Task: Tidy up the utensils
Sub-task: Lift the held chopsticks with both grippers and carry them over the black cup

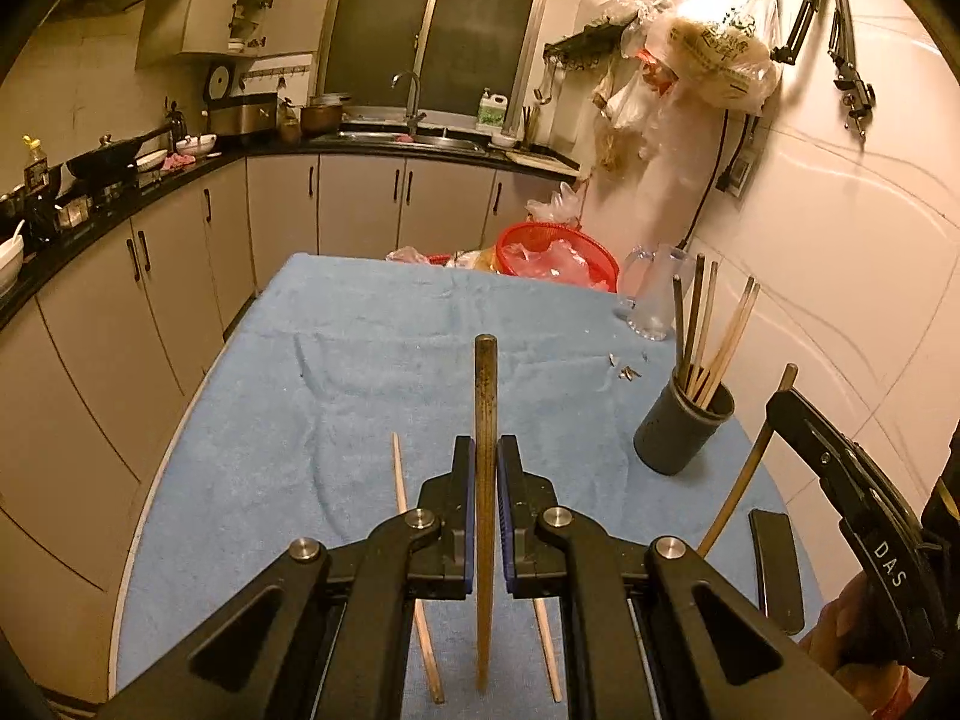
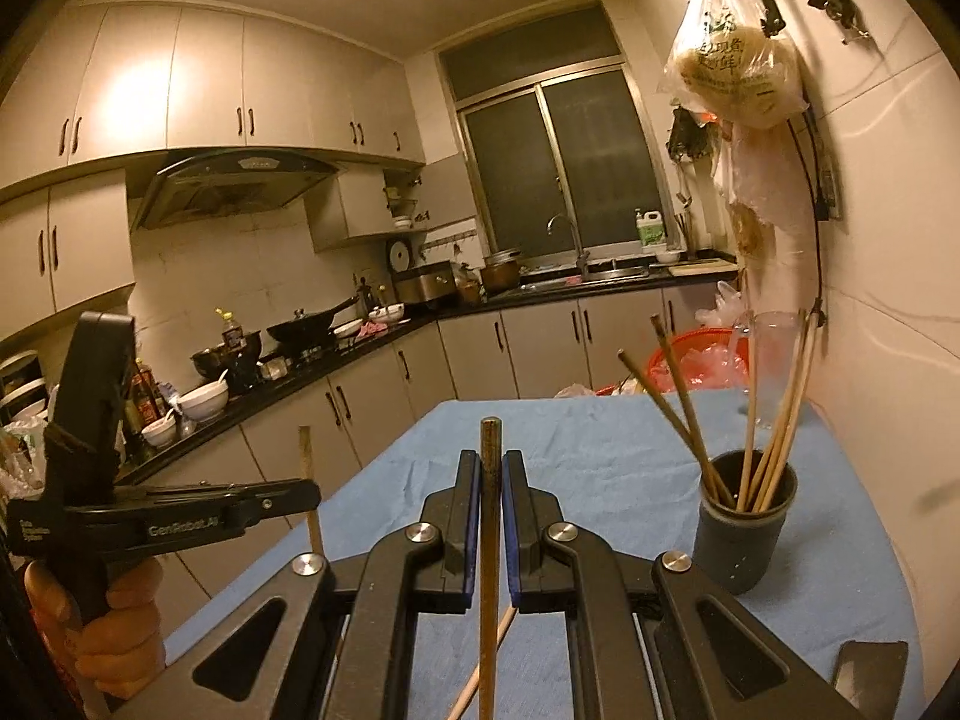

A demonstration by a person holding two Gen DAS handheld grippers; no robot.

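Both grippers are clamping one chopstick each, jaws pinched right down on the sticks. Left gripper [image 1: 485, 450] is gripping a dark brown chopstick [image 1: 485, 396] mid-shaft, tip sticking up past the pads, tail running back under the camera. Right gripper [image 2: 491, 465] is doing the same with a second dark chopstick [image 2: 490, 438], also pointing up and forward. In the left wrist view the right gripper is showing at the right edge with its stick slanting down below it; in the right wrist view a hand [image 2: 102, 618] is wrapping the left gripper's handle at far left.

Two pale chopsticks [image 1: 401, 480] are lying loose on the blue cloth [image 1: 360, 360] covering the table, directly under the left gripper, partly hidden by its body. Dark cylindrical holder [image 2: 744, 534] is standing upright on the cloth toward the right wall, several chopsticks already leaning inside it, mixed pale and dark. Black flat object [image 1: 777, 564] is lying near the cloth's right edge, can't tell what it is. Clear glass jug [image 1: 651, 294] and red basket [image 1: 558, 252] are sitting at the far end.
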